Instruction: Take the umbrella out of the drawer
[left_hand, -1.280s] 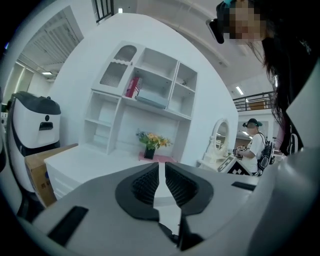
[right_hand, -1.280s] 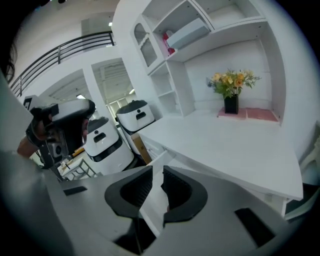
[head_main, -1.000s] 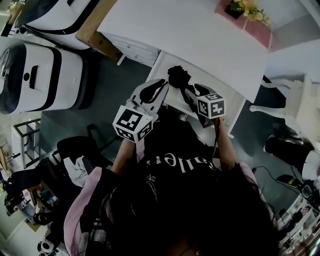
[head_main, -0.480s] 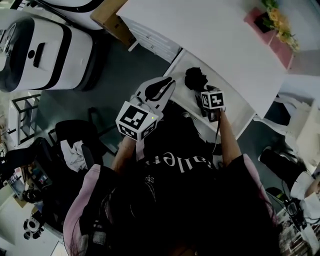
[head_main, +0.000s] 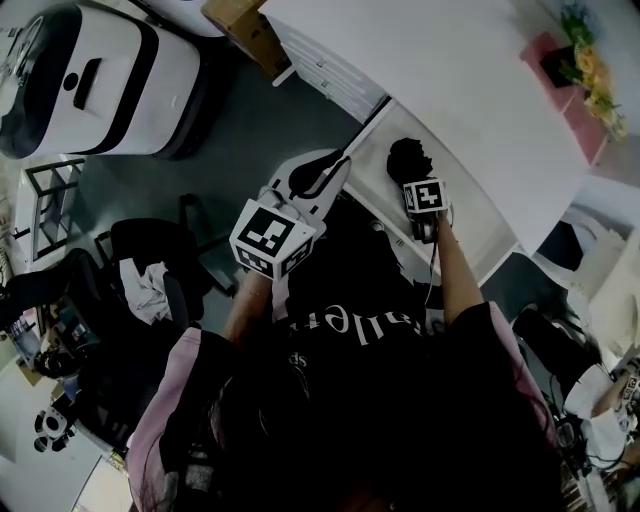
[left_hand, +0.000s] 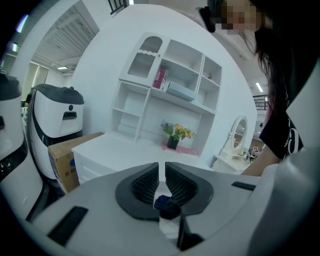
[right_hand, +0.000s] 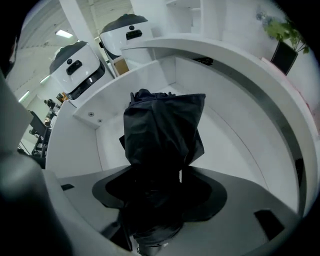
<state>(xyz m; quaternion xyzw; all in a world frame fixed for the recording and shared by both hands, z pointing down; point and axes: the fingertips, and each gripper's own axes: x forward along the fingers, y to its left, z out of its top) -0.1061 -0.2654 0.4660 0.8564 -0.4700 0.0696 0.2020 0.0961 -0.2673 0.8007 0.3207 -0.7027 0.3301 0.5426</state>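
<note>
The black folded umbrella (head_main: 408, 158) rests in the open white drawer (head_main: 470, 230) under the desk top. My right gripper (head_main: 414, 176) points steeply down onto it. In the right gripper view the umbrella (right_hand: 162, 130) fills the space between the jaws of the right gripper (right_hand: 160, 172), which are opening; a sliver of light shows beside the right pad. The drawer floor (right_hand: 225, 145) lies behind. My left gripper (head_main: 345, 160) hovers at the drawer's left end, holding nothing. In its own view the left gripper (left_hand: 161, 175) has its jaws almost together.
The white desk top (head_main: 450, 60) carries a flower pot (head_main: 575, 50) on a pink mat. Two white rounded machines (head_main: 90, 80) and a cardboard box (head_main: 240, 20) stand at the left. A black chair with cloth on it (head_main: 150, 270) is by my left side.
My right gripper has sunk onto the umbrella in the drawer and tipped to point down. The left gripper has drifted a little towards the drawer.
</note>
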